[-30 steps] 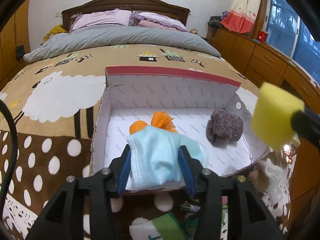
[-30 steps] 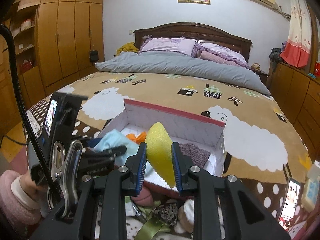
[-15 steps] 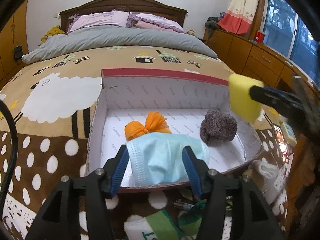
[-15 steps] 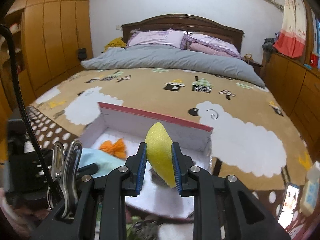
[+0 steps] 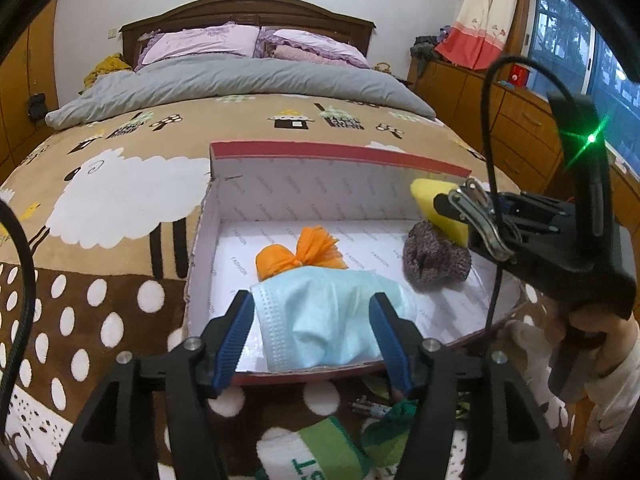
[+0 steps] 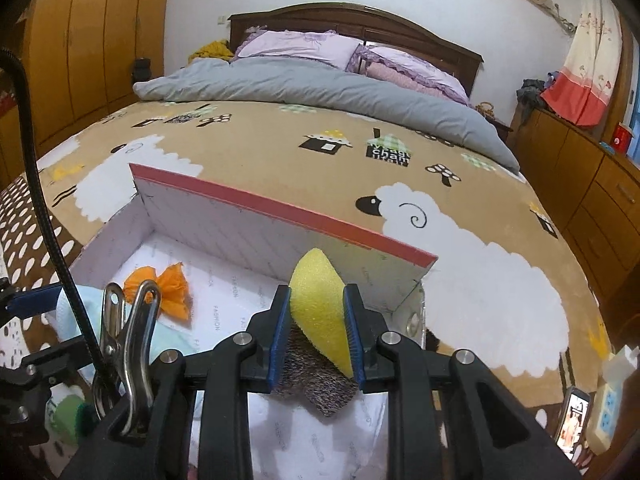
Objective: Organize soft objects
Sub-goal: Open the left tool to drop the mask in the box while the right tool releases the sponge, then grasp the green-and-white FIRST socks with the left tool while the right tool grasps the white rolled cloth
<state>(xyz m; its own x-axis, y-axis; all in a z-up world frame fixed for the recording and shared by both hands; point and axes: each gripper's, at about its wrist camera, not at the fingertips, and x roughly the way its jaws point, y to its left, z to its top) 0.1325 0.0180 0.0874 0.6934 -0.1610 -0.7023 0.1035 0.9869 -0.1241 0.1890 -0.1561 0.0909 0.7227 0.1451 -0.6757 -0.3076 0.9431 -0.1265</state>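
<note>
A white cardboard box with a red rim sits on the bed. Inside lie an orange cloth bundle, a grey-brown knitted piece and a light blue face mask. My left gripper is open, its fingers apart on either side of the mask at the box's near wall. My right gripper is shut on a yellow sponge and holds it over the box's right end, just above the knitted piece. The sponge also shows in the left wrist view.
The box stands on a brown blanket with sheep pictures. Loose items lie before the box, including a white and green sock. A phone and power strip lie at right. Wooden drawers line the right wall.
My left gripper has opened, and the mask now rests in the box. My right gripper has carried the yellow sponge forward and down over the box's right end.
</note>
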